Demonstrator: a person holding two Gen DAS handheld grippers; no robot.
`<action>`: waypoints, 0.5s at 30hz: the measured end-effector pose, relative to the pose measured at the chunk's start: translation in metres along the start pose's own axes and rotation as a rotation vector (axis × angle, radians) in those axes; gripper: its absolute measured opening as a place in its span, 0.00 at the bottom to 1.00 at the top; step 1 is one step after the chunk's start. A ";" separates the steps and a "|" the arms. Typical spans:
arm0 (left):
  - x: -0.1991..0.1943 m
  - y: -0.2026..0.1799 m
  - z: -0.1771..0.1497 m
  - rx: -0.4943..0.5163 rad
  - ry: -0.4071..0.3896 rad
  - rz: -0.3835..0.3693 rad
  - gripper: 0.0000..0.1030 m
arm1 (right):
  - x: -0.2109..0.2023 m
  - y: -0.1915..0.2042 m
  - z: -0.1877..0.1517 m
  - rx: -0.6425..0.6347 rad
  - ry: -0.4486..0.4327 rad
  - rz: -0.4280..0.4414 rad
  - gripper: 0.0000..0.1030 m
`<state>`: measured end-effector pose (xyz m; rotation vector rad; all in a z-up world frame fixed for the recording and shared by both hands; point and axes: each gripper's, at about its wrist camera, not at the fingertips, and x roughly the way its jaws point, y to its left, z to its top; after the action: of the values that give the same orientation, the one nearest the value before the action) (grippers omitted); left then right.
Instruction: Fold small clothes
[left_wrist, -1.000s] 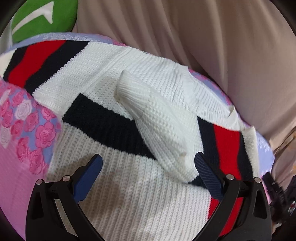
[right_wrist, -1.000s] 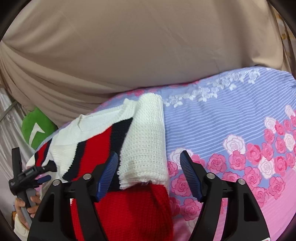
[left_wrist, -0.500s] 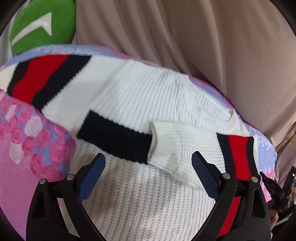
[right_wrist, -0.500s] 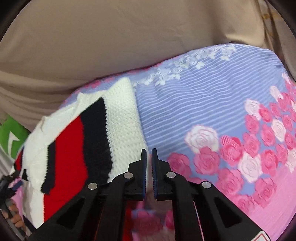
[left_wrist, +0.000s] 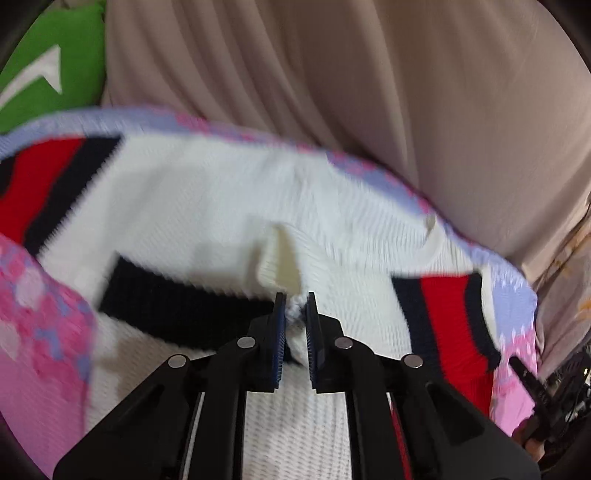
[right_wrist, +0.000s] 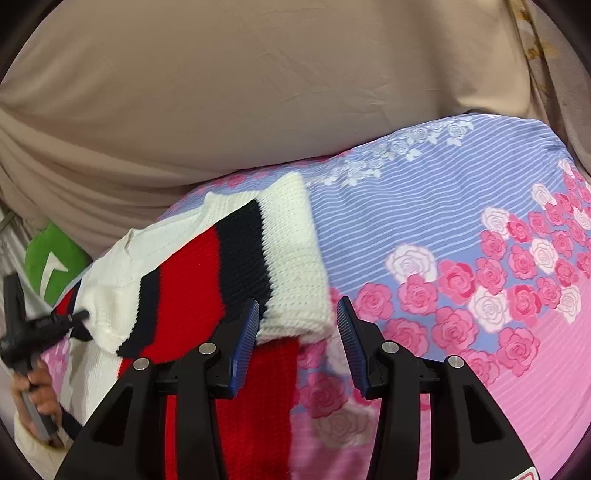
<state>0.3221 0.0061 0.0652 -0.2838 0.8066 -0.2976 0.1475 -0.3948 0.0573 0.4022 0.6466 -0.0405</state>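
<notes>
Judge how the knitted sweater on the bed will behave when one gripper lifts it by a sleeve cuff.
The sweater looks floppy: its folded sleeve drapes over the body, so it will likely sag. The chunky knit probably grips well, since the left gripper pinches the cuff between ribbed fingers. Likely light, though it may stretch.

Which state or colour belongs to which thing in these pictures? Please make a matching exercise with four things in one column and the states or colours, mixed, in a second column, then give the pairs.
Things:
1. left gripper
2. right gripper
3. cushion
4. bedsheet

States or colours:
A. green with a white mark
B. open, a white cuff of the sweater between its fingers
C. pink roses on lilac stripes
D. shut on white knit of the sweater

Pairs: 1-D, 2-B, 3-A, 4-C
</notes>
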 end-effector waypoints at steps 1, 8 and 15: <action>-0.007 0.007 0.005 -0.011 -0.024 0.010 0.09 | 0.004 0.003 -0.002 -0.017 0.012 0.002 0.44; 0.016 0.036 0.002 -0.015 -0.005 0.184 0.09 | 0.038 0.017 -0.011 -0.063 0.090 -0.030 0.48; 0.011 0.032 0.009 -0.003 -0.035 0.187 0.09 | 0.021 0.030 0.009 -0.053 -0.044 -0.014 0.13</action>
<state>0.3410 0.0328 0.0520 -0.2138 0.7931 -0.1158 0.1744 -0.3688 0.0618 0.3452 0.6063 -0.0457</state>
